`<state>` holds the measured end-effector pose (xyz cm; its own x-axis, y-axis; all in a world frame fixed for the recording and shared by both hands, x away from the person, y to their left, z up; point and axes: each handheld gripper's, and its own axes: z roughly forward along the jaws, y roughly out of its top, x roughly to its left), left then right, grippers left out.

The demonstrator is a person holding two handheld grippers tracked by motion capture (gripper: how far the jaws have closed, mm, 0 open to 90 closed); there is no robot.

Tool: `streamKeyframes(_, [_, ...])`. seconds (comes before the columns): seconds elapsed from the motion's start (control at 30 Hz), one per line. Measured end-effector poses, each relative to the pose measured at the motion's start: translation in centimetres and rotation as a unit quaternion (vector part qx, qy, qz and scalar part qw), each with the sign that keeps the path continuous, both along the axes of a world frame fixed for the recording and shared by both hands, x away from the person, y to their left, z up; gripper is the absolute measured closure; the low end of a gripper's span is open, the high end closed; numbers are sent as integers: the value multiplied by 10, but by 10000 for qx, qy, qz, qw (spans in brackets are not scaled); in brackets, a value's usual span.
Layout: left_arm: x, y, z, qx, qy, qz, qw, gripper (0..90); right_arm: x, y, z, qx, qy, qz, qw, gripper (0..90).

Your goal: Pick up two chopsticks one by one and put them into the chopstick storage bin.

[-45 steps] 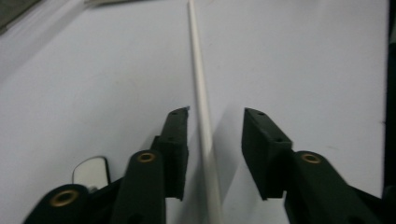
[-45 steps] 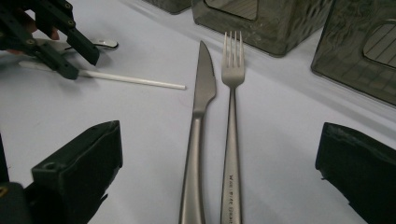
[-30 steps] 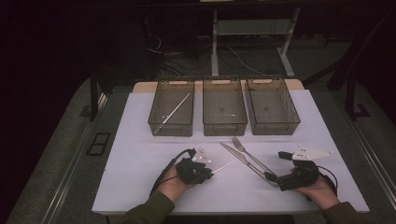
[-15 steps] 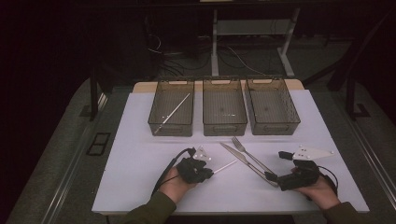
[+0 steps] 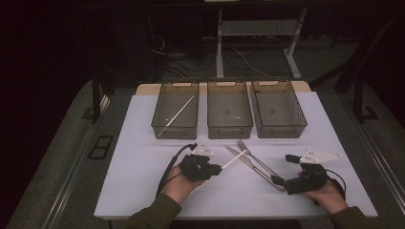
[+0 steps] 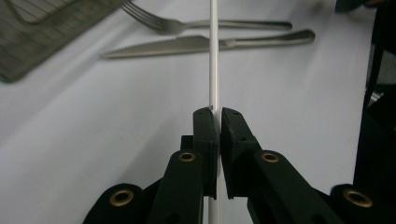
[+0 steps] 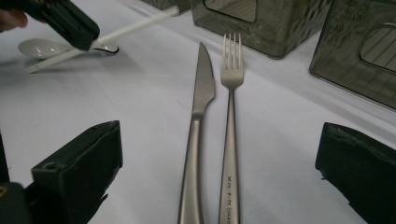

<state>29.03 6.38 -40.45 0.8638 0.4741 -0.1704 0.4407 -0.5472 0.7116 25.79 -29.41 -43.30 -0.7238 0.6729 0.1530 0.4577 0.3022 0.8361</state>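
Three wire bins are standing in a row across the far side of the table: the left bin is holding one white stick lying slantwise, while the middle bin and the right bin are looking bare inside. In front of them two pieces of steel cutlery are lying side by side and nearly touching, one knife and one fork, their tips pointing toward the bins. A second white stick is sitting clamped between the near-closed jaws of the left gripper, which is gripping it close to one end; the free end is jutting out slantwise toward the cutlery, its tip over the knife blade, just short of the fork's tines. In the right gripper view a white spoon is lying on the table just behind that gripper. The right gripper is resting low at the handle ends of the cutlery, its jaws standing wide on either side of both handles and gripping nothing. Two hands are working, one per gripper.
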Motion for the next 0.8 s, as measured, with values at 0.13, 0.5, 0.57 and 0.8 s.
streamKeyframes(0.13, [7, 6, 9, -199, -29, 113, 9997, 848, 0, 0, 0, -1, 5, -3, 10000, 5])
streamKeyframes(0.5, [24, 13, 36, -495, -259, 285, 9980, 850, 0, -1, 0, 21, 18, -20, 10000, 5])
streamKeyframes(0.57, [29, 15, 43, -581, -305, 349, 9972, 852, 0, -1, 0, 27, 23, -22, 10000, 5])
streamKeyframes(0.8, [50, 26, 69, -682, -480, 553, 9950, 853, 0, -1, 0, 37, 26, -25, 10000, 5])
